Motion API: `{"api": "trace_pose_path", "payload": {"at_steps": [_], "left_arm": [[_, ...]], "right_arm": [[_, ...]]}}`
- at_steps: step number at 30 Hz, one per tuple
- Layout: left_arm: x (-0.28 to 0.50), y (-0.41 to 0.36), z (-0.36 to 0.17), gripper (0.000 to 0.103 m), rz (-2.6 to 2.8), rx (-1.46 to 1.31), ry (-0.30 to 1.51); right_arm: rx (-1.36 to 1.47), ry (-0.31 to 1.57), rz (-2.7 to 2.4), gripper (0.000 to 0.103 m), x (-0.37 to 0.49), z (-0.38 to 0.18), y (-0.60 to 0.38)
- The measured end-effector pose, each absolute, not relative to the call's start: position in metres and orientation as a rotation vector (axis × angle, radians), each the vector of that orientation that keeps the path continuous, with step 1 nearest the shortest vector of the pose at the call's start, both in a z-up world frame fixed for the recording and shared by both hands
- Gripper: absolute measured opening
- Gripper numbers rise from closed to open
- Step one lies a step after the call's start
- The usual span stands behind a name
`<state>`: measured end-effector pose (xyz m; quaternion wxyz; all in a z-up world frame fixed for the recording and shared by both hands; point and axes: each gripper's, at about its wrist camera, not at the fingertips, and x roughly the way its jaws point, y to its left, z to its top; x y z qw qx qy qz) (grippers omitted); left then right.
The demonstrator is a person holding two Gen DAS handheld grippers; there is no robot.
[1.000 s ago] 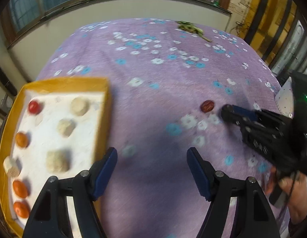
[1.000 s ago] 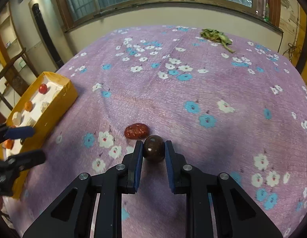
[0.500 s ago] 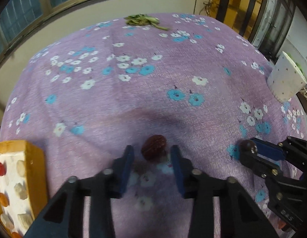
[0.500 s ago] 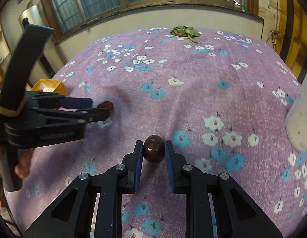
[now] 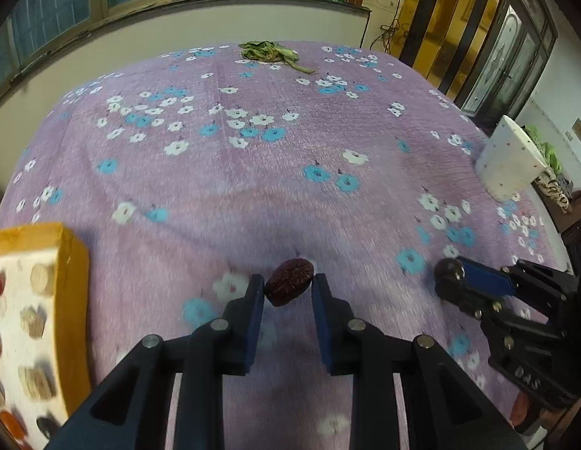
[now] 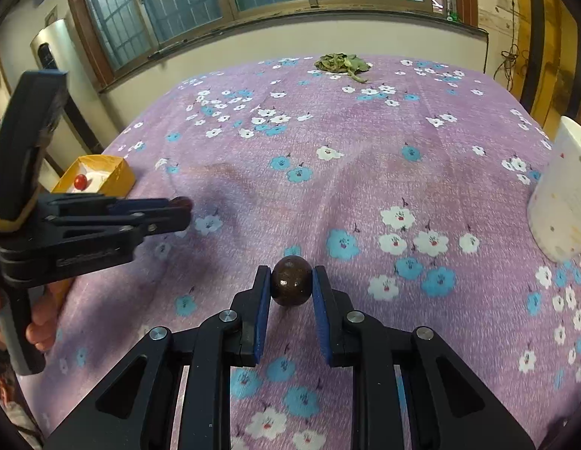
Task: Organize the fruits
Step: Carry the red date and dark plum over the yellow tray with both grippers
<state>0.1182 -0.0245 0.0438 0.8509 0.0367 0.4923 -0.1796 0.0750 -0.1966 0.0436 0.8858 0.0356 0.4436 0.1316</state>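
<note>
- We are pinching a wrinkled red date (image 5: 289, 286) between the left gripper's (image 5: 286, 292) fingers, and a round brown fruit (image 6: 291, 280) between the right gripper's (image 6: 291, 285) – both clamped at their tips, above the flowered cloth (image 5: 252, 172);
- the yellow tray (image 5: 74, 300) is lying to the left – nothing is blocking the way; the white cup (image 6: 564, 202) is standing well apart.

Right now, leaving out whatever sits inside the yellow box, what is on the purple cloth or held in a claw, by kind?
Held fruits: 2 (wrinkled red date, round brown fruit)
Yellow box: 1
White container: 1
Leaf pile: 1
Total: 5
</note>
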Motion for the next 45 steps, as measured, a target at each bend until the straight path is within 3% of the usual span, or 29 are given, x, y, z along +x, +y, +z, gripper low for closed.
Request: {"api": "trace_pose_path", "payload": {"at_steps": [14, 23, 33, 45], "left_arm": [[0.059, 0.026, 0.064, 0.029, -0.356, -0.019, 1.028], [0.051, 0.118, 0.081, 0.028, -0.253, -0.113, 1.013], [0.078, 0.231, 0.078, 0.028, -0.131, -0.09, 1.014], [0.116, 0.279, 0.053, 0.028, -0.137, -0.092, 1.051]], "right_arm": [[0.065, 0.935, 0.271, 0.022, 0.04, 0.055, -0.167], [0.024, 0.922, 0.39, 0.022, 0.044, 0.071, -0.082], [-0.024, 0.886, 0.468, 0.021, 0.061, 0.091, 0.027], [-0.015, 0.978, 0.423, 0.022, 0.11, 0.061, 0.101]]}}
